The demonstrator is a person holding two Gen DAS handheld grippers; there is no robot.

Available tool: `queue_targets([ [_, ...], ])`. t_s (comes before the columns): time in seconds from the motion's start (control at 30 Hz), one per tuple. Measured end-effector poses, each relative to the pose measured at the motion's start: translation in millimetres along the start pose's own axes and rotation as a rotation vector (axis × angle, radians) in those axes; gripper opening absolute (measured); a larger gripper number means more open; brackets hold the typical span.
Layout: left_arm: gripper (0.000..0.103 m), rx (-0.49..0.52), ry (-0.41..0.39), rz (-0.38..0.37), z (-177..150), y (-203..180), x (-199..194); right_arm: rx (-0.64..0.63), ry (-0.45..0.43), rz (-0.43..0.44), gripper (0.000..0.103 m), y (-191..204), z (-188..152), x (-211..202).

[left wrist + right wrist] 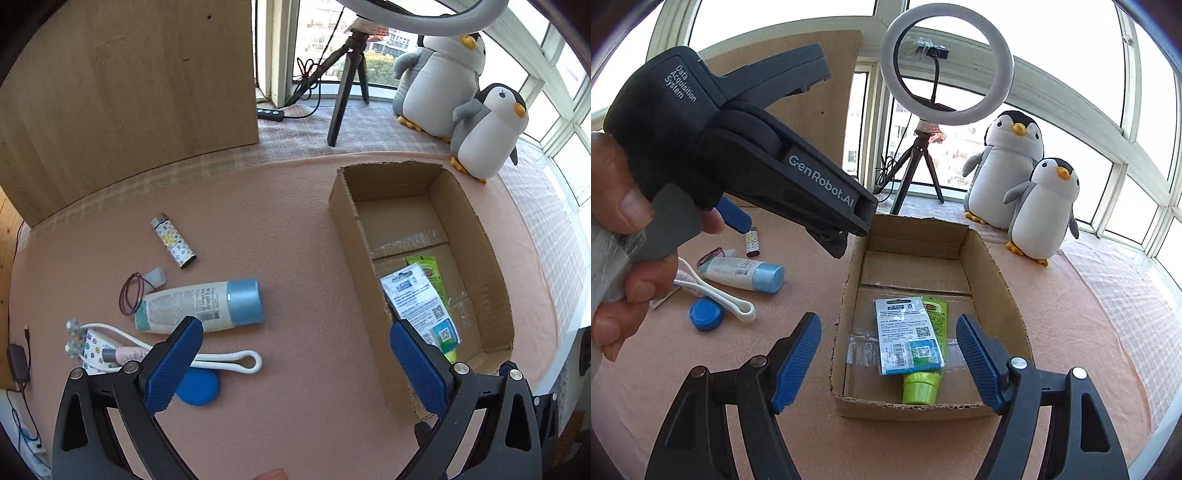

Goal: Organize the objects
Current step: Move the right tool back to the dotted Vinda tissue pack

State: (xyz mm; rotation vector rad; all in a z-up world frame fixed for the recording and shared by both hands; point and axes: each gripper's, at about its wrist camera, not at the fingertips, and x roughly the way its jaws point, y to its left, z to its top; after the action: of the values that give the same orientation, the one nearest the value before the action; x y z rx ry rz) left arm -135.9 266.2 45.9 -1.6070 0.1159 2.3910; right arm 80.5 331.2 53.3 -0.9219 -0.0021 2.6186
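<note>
Blue ribbed rubber pads on black plastic arms: left gripper (295,363) spread wide, holding nothing, hovering above the pink felt-like table cover (295,221) between the loose items and the box. Right gripper (888,363) also spread wide, nothing between its pads, poised over the near end of the open brown corrugated cardboard box (1001,280).

Inside the box, 2 things: one flat white-and-blue plastic packet with QR codes (907,336) lying on top of one green squeeze tube with a green cap (921,389), cap toward the near wall. Clear tape strips on the box floor.

Loose on the cover left of the box, well apart from it:
- 1 white cylindrical bottle with a light blue cap (201,306), on its side
- 1 small patterned lighter-shaped case (173,240)
- 1 small translucent cap (155,277), touching 1 dark red thin elastic loop (131,293)
- 1 white plastic Y-shaped roller massager (221,360), with 2 knobby heads
- 1 round blue lid-like disc (199,386), partly behind the left pad
- 1 pink tube on a dotted white card (110,354), partly hidden

Background: 2 grey-and-white plush penguins (1019,188), one big, one small, 1 ring light on a tripod (945,62), 1 wooden board (129,92) standing upright
</note>
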Motion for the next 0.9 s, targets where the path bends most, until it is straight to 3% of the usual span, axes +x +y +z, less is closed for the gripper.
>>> queue_targets([
  [0.23,0.103,-0.131,-0.025,0.058,-33.5,98.5,-28.5,-0.066,-0.003,0.064,0.073,41.7,2.1,-3.3],
  [0.37,0.103,-0.22,-0.034,0.101,-59.0,159.2,-45.7,-0.073,0.047,0.134,0.074,73.1,-2.8,2.5],
  [0.73,0.103,-0.523,-0.045,0.17,-160.8,318.7,-82.9,-0.061,0.33,0.469,0.074,202.6,-25.4,52.0],
  [0.9,0.103,-0.624,-0.038,0.176,-211.0,365.2,-91.3,-0.127,0.326,0.441,0.074,264.1,-16.8,68.9],
])
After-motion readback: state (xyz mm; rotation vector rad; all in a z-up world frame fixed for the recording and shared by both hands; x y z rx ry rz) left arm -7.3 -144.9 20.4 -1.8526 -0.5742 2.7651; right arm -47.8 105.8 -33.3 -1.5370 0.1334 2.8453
